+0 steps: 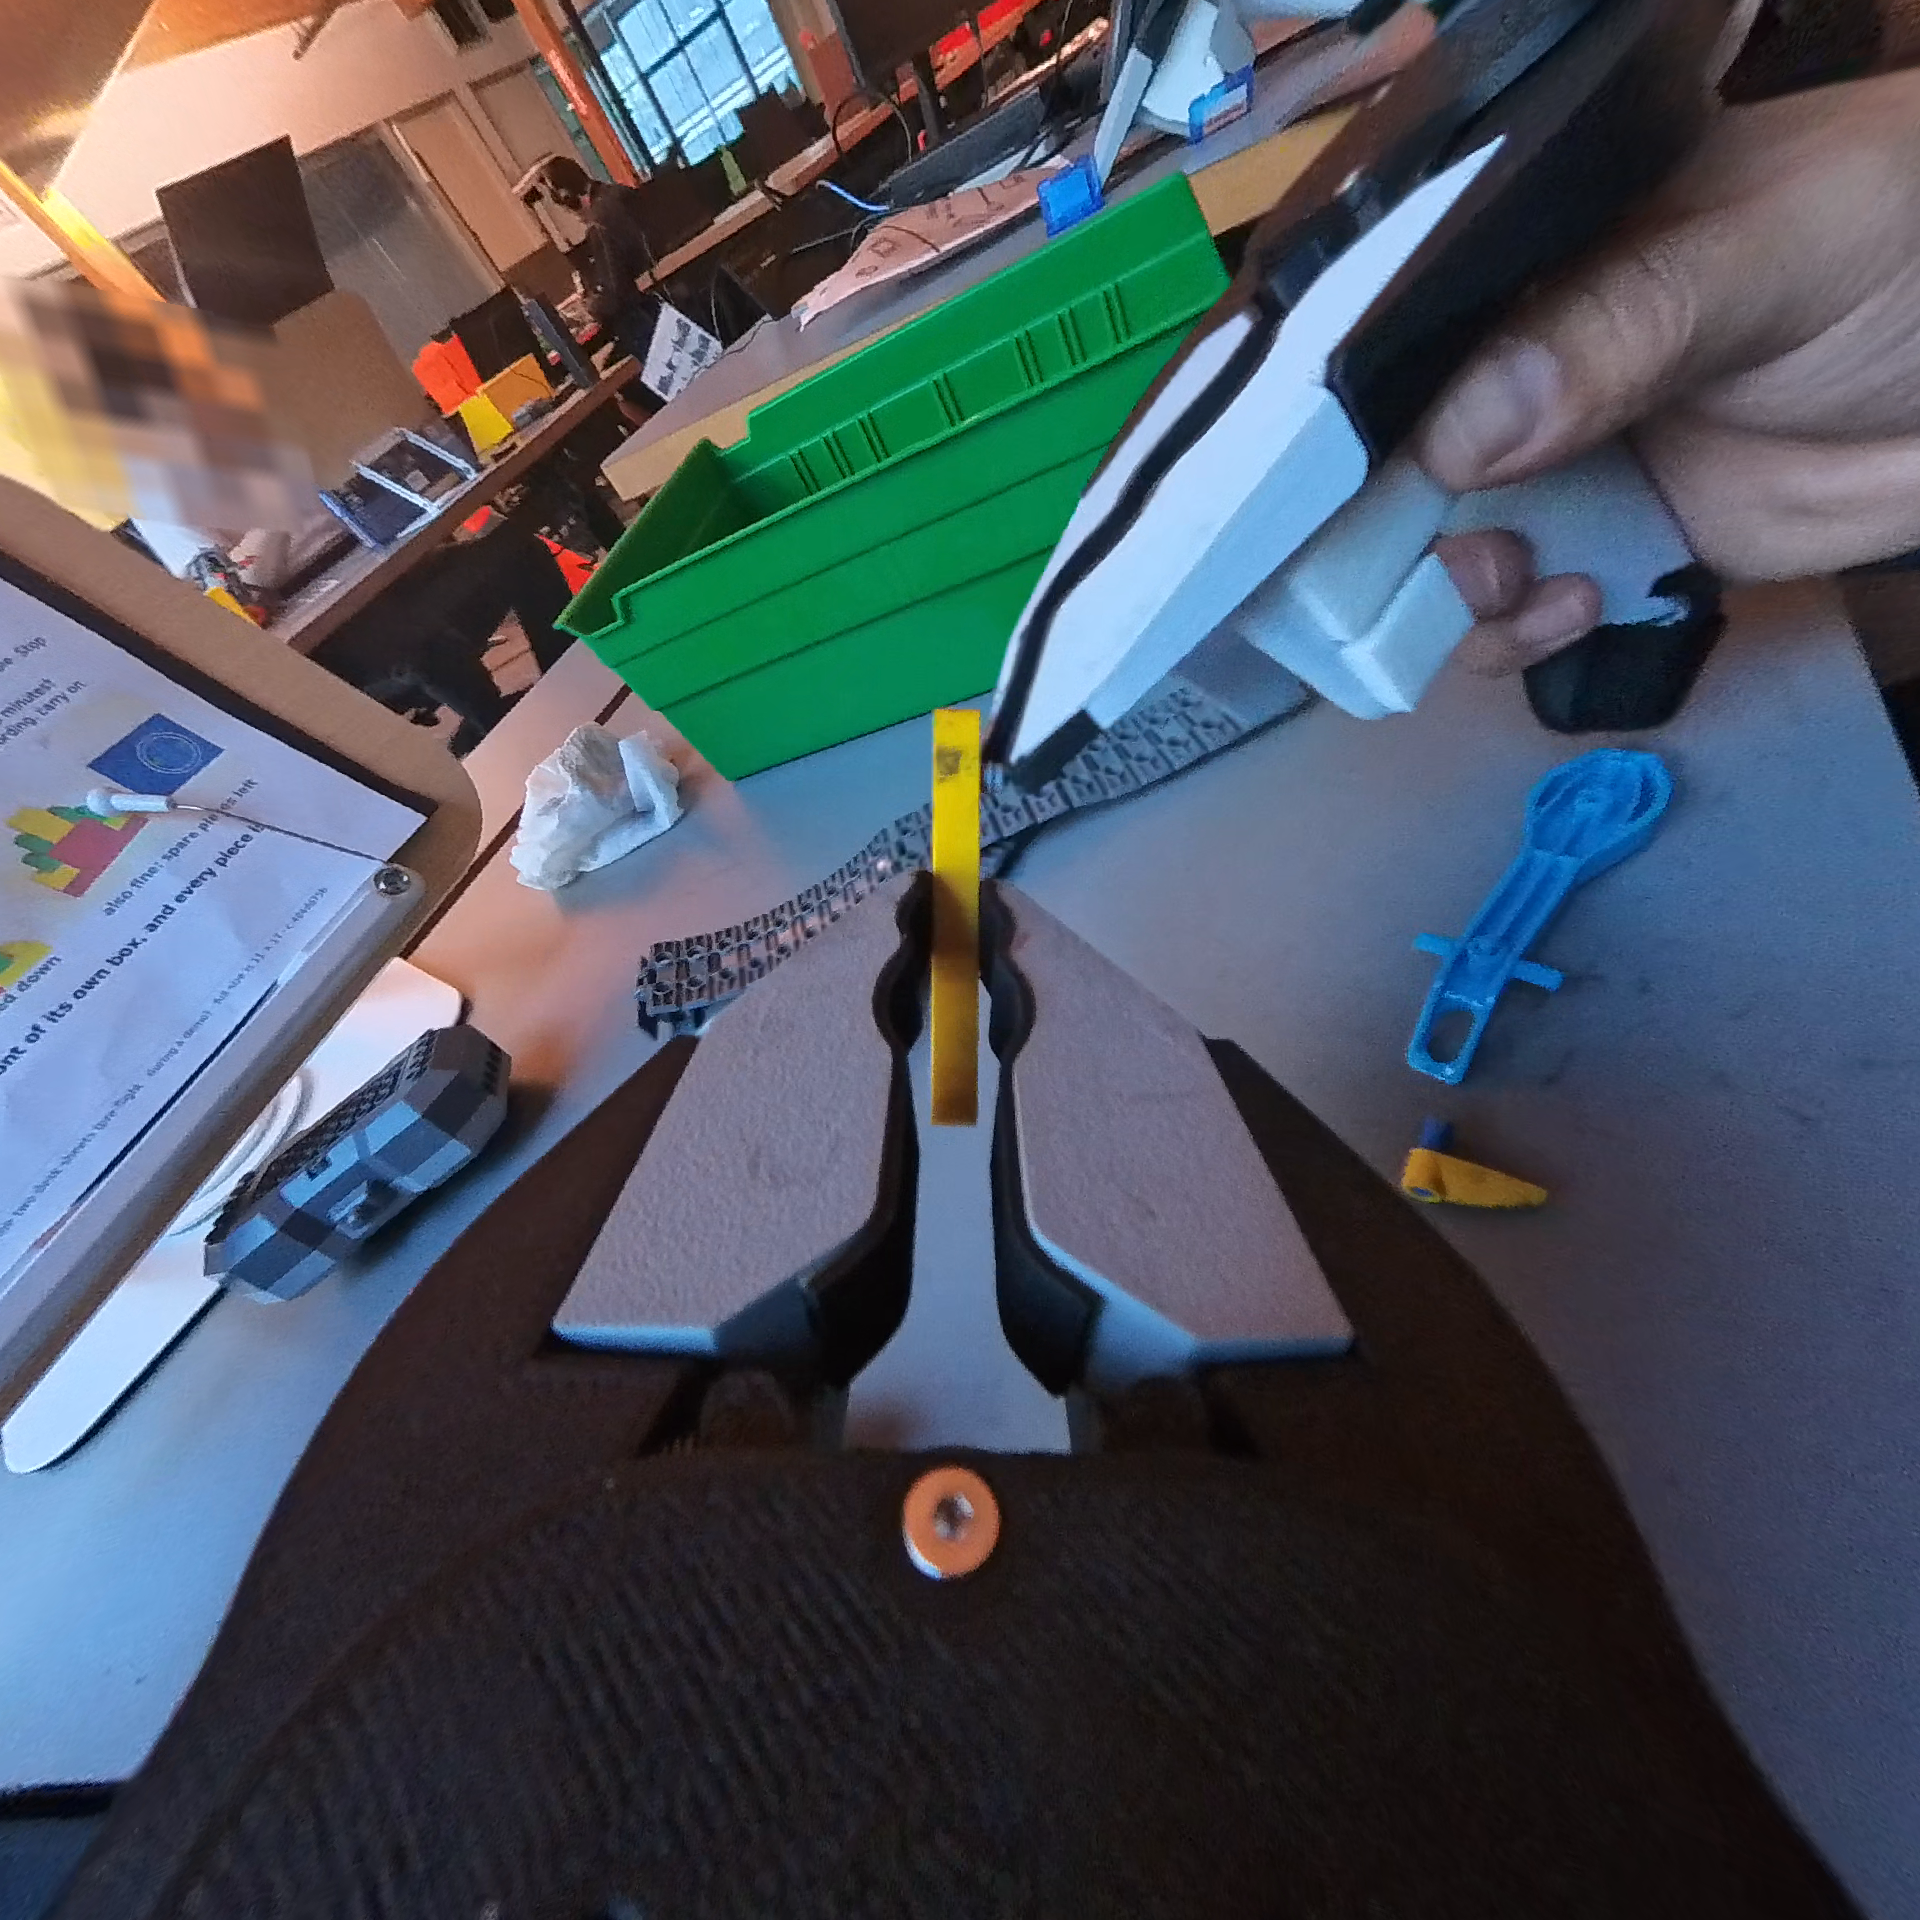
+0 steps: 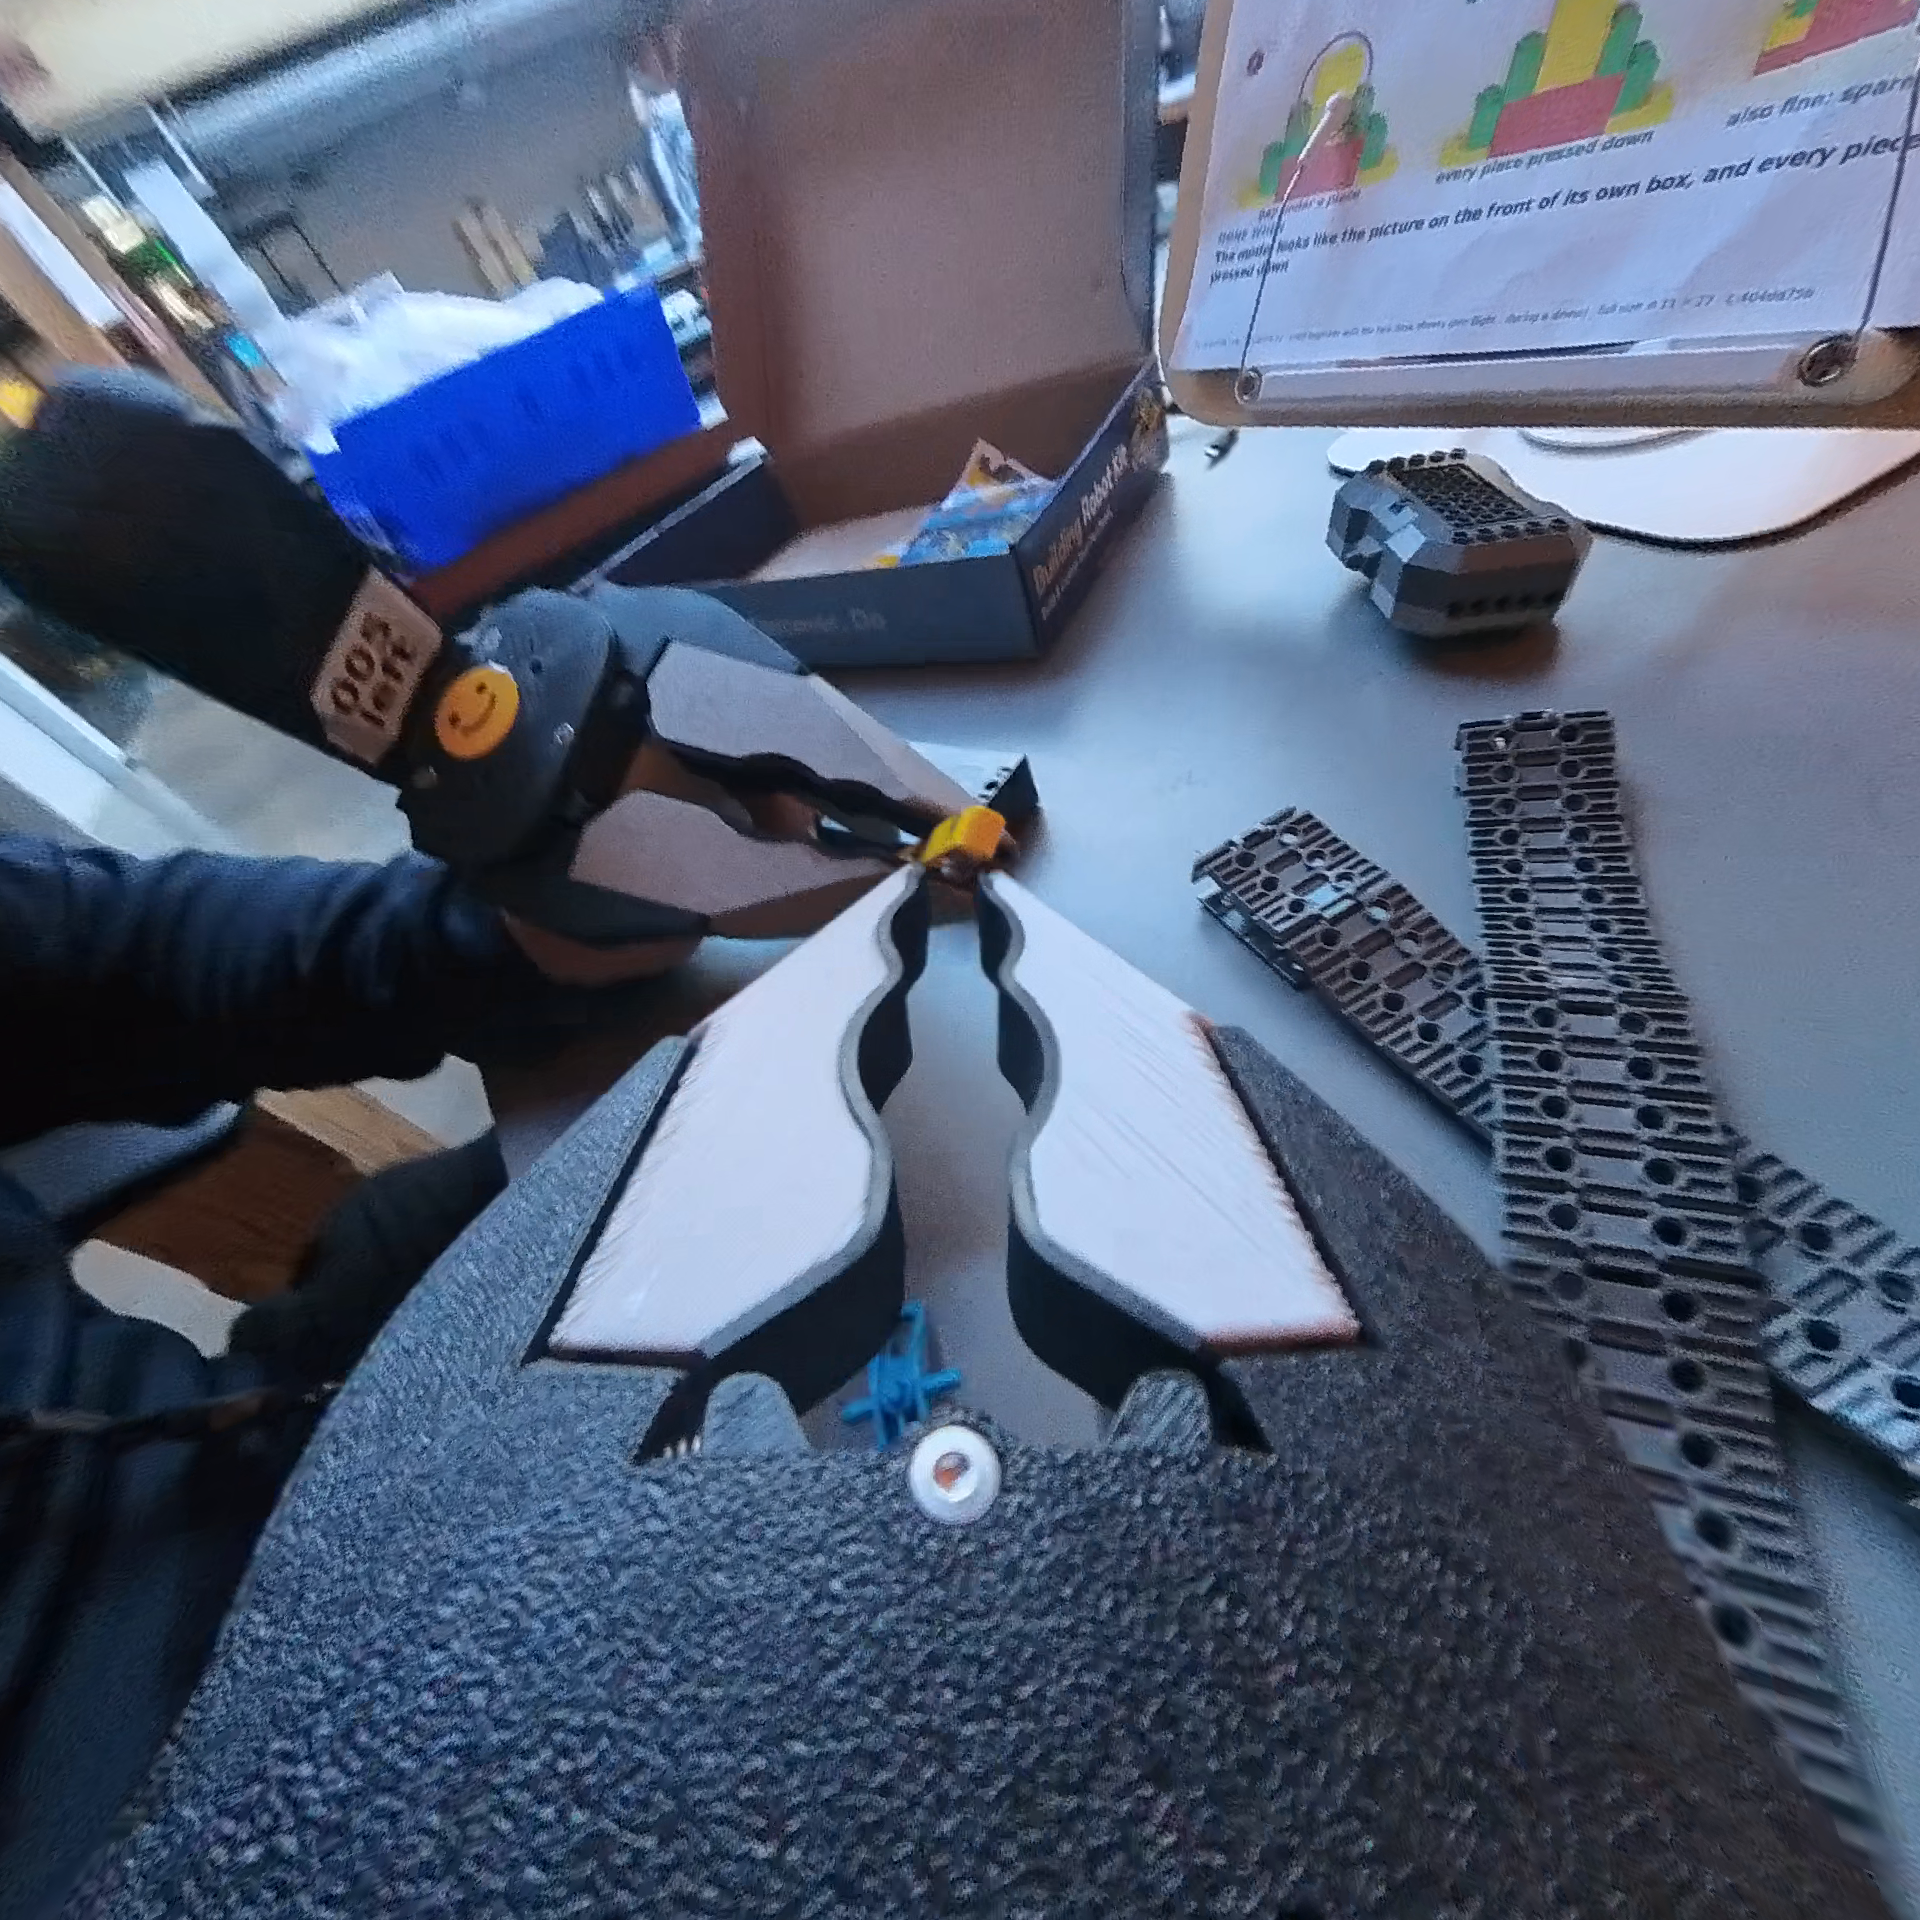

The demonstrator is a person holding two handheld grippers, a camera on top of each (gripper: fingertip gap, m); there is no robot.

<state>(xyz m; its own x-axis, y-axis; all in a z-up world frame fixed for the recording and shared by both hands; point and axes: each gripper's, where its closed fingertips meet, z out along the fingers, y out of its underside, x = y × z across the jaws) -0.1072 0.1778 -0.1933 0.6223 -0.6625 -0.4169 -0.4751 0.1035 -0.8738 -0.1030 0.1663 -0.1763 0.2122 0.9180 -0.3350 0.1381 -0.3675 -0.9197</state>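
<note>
My left gripper (image 1: 956, 904) is shut on a thin yellow piece (image 1: 956, 831) and holds it upright above the grey table. In the right wrist view the left gripper (image 2: 925, 831) comes in from the left with the yellow piece (image 2: 971, 834) at its tips. My right gripper (image 2: 948, 878) has its fingertips nearly together right against that piece. In the left wrist view it (image 1: 1006, 767) reaches down from the upper right to the top end of the piece, held by a bare hand (image 1: 1714, 343). Whether it grips anything is hidden.
Long dark grey studded strips (image 2: 1590, 1039) lie on the table (image 1: 1714, 1039), seen behind the yellow piece (image 1: 790, 935). Also there: a grey brick model (image 2: 1455, 540), green bin (image 1: 883, 540), blue plastic tool (image 1: 1527, 904), small yellow-and-blue part (image 1: 1465, 1184), crumpled tissue (image 1: 592, 810), instruction board (image 2: 1558, 208), open box (image 2: 935, 582). Left and right tips are no more than a few centimetres apart.
</note>
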